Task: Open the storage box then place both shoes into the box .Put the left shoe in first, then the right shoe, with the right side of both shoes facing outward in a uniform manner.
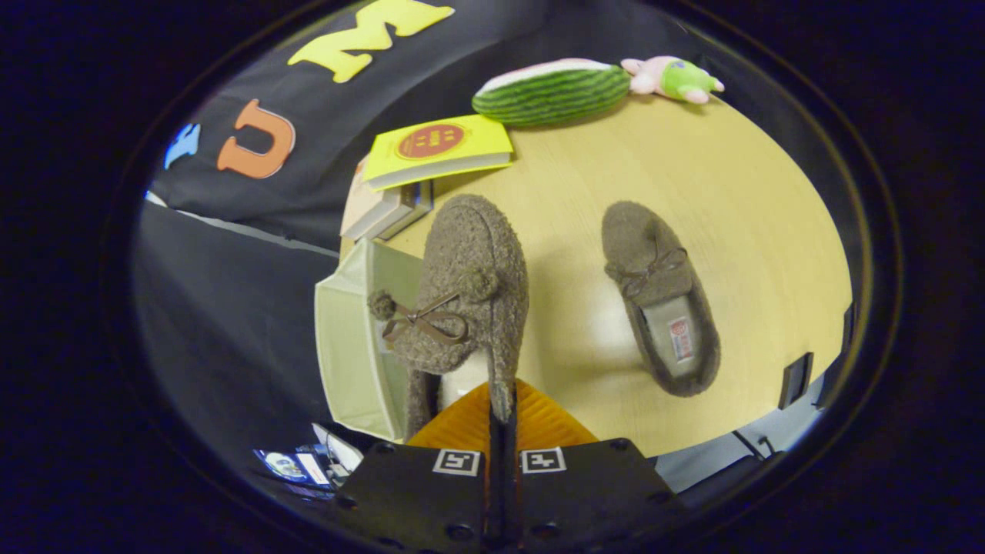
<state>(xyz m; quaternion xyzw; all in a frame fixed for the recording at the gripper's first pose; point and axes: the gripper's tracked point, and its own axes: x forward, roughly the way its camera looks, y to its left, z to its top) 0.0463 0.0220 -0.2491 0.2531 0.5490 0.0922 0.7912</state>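
A fuzzy brown slipper [469,285] with a bow and pom-poms hangs lifted off the table, and my gripper [502,408] is shut on the rim of its heel. The shoe's toe points away from me. Just to its left and below it stands the pale green storage box [350,338], open, partly hidden by the shoe. A second matching slipper [662,296] lies flat on the wooden table [731,192] to the right of the fingers, with its white insole label showing.
A yellow book [439,146] rests on a stack of books [388,211] at the table's far left corner. A watermelon plush [550,92] and a small pink and green plush [673,78] lie along the far edge. Cluttered items [296,463] sit low, left of the gripper.
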